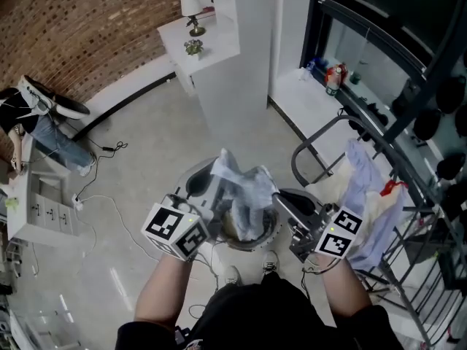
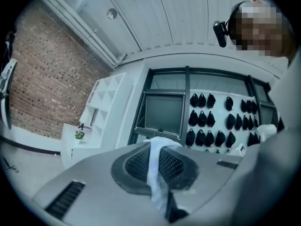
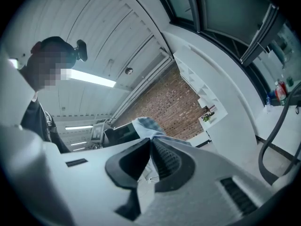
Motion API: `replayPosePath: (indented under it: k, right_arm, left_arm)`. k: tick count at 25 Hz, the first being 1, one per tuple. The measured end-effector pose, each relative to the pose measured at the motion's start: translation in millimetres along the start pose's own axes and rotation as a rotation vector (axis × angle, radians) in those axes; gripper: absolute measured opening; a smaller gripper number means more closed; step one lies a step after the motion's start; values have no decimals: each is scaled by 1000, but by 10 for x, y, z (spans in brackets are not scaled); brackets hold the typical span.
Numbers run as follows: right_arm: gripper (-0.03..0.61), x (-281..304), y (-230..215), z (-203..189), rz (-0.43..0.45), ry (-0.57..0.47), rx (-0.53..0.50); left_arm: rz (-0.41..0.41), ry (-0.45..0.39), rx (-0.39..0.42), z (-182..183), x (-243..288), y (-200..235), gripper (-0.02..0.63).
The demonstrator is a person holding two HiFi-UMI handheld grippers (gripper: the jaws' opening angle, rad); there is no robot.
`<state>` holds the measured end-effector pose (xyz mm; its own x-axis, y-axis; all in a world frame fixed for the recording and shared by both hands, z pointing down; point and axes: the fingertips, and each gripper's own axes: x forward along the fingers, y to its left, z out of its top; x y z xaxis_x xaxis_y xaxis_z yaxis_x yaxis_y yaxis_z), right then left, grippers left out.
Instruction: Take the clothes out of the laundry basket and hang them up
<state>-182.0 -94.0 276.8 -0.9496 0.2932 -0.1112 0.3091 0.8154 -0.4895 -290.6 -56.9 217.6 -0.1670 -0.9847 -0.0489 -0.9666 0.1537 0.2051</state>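
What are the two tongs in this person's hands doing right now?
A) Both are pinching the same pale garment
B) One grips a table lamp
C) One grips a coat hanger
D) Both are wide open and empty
A: a strip of the pale garment is clamped in the left tongs and another fold in the right tongs. The head view shows it bunched up between the two.
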Motion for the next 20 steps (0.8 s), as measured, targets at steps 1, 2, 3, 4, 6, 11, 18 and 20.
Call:
replayPosePath:
  k: [1, 2, 3, 4, 6, 11, 18, 20]
  right_arm:
    - [29, 7, 28, -42, -15, 0, -3]
    - [32, 12, 52, -84, -29, 1, -7]
    - [38, 13, 73, -128, -42, 4, -9]
    - [52, 11, 95, -174, -51, 9, -10]
    - [116, 1, 134, -278, -62, 22, -1]
    - [185, -127, 24, -473, -146, 10, 64]
    - [225, -265, -170, -513, -240, -51, 122]
    - [230, -272, -201, -491, -248, -68, 132]
  left_arm:
    - [-16, 0, 1, 39, -5, -28, 15]
    - [-28, 3, 3, 83, -6, -58, 15]
    - [-37, 8, 6, 129, -3, -86, 15]
    - [-47, 10, 6, 167, 2, -108, 15]
    - [-68, 6, 0, 217, 3, -119, 15]
    - [-133, -6, -7, 302, 6, -114, 15]
    - [-314, -44, 26, 403, -4, -354, 15]
    - [-434, -71, 20, 470, -79, -506, 15]
